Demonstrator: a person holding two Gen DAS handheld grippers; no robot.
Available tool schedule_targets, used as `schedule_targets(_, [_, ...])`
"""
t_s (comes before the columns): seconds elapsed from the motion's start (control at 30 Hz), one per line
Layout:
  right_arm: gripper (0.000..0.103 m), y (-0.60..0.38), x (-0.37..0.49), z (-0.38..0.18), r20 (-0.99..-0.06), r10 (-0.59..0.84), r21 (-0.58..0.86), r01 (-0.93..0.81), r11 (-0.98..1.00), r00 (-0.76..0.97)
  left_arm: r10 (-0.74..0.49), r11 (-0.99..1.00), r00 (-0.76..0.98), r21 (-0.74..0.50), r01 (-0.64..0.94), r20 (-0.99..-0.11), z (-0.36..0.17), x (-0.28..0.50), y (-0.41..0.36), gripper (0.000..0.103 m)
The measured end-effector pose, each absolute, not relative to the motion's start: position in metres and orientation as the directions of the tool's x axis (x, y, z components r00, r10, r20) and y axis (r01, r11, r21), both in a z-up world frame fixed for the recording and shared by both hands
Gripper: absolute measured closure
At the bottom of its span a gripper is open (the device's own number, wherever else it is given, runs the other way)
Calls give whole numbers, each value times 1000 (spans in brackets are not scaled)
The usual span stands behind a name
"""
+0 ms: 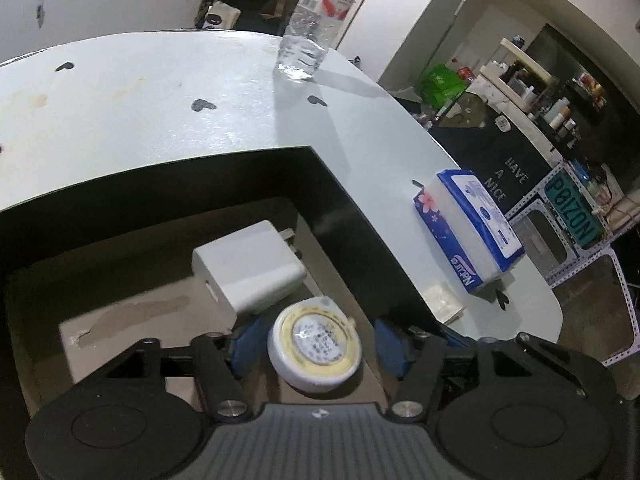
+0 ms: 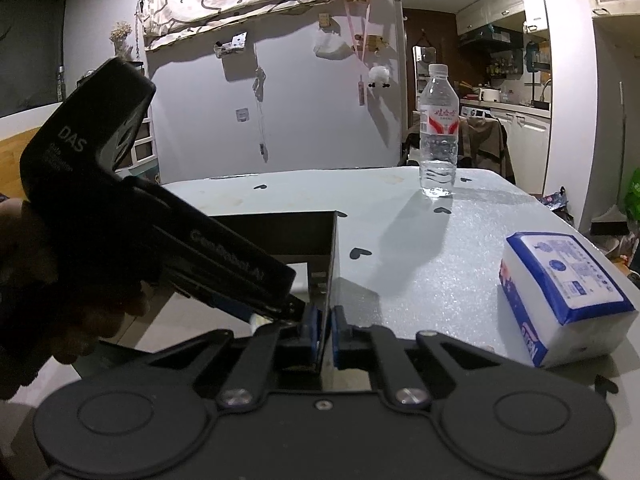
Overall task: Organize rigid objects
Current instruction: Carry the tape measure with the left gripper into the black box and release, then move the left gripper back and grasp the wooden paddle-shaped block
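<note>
Grippers at the dark box, one over its inside and one on its wall.

Left gripper hangs with jaws spread wide around a round white tin, lying flat with its label face up; whether the pads touch it I cannot tell. White charger lies just behind the tin, prongs pointing away toward the far wall of the box. Right gripper is pinched narrow on the box's side wall. Tissue pack and water bottle stand apart on the table.
</note>
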State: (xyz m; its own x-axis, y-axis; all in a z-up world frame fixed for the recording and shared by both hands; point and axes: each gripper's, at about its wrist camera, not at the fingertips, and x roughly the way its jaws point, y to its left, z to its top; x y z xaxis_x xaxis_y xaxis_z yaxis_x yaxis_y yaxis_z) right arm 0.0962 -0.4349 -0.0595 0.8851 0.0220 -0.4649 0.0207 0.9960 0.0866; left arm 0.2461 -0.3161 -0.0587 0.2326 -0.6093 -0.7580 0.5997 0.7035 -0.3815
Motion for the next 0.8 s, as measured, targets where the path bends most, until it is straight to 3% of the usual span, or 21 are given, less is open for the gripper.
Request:
schedule_targets(0.27, [96,-435,100,-57,-481,13,96,38,995,876,-624,708,283,-373,600,-728,-45,237,-299,24])
schedule_targets(0.8, [96,-432,103,-58,-501,-21,116,91,989,865,-676,674,412,-286,681,-611,-4,171,-247,9])
